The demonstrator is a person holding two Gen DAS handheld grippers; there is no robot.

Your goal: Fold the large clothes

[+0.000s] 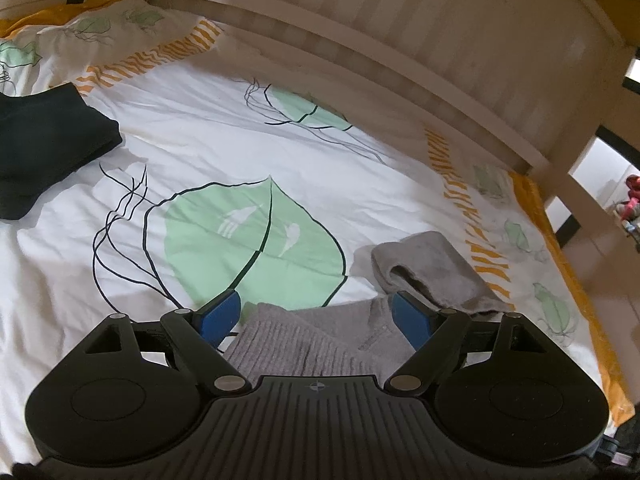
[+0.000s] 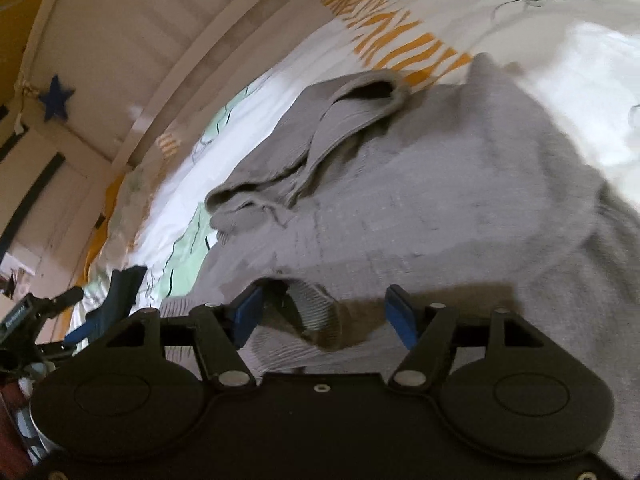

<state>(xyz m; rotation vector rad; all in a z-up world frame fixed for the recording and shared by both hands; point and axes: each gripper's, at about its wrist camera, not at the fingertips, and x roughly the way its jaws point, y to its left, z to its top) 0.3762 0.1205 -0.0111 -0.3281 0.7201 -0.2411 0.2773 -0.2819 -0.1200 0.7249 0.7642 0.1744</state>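
Observation:
A grey knitted sweater (image 2: 440, 184) lies spread on the bed; its sleeve (image 2: 344, 128) is folded over its body. In the left wrist view its ribbed hem and collar zip (image 1: 312, 336) lie between my fingers, and a sleeve cuff (image 1: 432, 268) lies beyond. My left gripper (image 1: 316, 312) is open just above the sweater's edge. My right gripper (image 2: 324, 312) is open over a ribbed fold of the sweater, holding nothing. The left gripper also shows at the left edge of the right wrist view (image 2: 100, 312).
The bed has a white cover with green leaves (image 1: 248, 236) and orange stripes. A folded dark garment (image 1: 44, 140) lies at the far left. A white slatted bed rail (image 1: 400, 40) runs along the far side. The bed's right edge (image 1: 572, 280) drops to the floor.

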